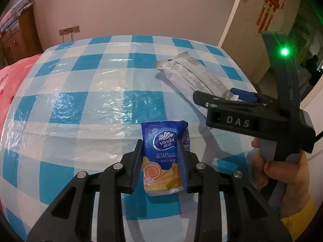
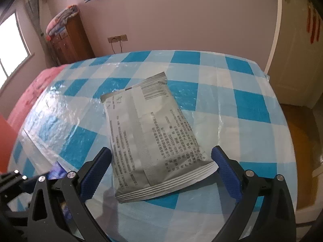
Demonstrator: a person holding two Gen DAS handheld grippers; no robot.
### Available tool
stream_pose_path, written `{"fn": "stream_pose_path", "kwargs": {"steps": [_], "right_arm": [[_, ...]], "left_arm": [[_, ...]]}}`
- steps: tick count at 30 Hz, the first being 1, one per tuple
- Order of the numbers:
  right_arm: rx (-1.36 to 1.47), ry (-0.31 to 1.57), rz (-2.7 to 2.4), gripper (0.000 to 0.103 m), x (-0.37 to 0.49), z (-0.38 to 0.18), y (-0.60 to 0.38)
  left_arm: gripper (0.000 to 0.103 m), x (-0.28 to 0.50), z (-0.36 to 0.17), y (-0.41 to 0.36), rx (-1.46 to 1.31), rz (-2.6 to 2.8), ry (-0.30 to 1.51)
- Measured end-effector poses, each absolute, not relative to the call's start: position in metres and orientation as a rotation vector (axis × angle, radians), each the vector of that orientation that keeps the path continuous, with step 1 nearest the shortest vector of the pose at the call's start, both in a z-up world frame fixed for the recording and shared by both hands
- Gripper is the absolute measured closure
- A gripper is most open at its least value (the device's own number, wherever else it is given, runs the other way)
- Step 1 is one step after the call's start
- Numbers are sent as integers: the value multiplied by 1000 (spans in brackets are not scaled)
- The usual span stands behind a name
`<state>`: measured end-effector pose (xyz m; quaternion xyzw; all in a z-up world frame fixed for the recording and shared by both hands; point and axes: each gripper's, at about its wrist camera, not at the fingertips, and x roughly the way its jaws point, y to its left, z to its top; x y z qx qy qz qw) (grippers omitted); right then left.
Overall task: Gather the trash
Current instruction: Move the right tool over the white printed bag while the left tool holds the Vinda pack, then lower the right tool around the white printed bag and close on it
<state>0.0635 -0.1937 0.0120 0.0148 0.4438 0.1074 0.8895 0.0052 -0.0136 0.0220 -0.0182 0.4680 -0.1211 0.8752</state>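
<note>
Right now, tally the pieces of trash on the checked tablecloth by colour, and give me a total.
Blue and orange: 1, the tissue packet, gripped by the left tongs.
Silver-grey: 1, the foil wrapper, lying flat between the open right tongs.
Total: 2 pieces on the tablecloth.

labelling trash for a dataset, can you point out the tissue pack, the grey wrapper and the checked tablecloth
tissue pack (image 1: 161,157), left wrist view, on its blue printed front
grey wrapper (image 2: 149,135), right wrist view, on the middle of its printed face
checked tablecloth (image 1: 84,109), left wrist view, on a bare blue square
</note>
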Motion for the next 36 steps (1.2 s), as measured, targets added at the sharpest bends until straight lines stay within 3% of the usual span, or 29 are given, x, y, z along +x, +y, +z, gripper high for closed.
{"fn": "stream_pose_path", "kwargs": {"steps": [13, 20, 27, 36], "right_arm": [[-24, 912, 268, 12, 55, 14, -183], [-12, 905, 282, 13, 48, 14, -183], [20, 890, 284, 15, 38, 17, -185], [76, 893, 282, 15, 25, 17, -188]], "left_arm": [[68, -3, 24, 1, -4, -225, 986], [53, -4, 18, -1, 25, -218, 988], [53, -6, 17, -3, 38, -228, 985], [42, -13, 12, -19, 138, -236, 954]]}}
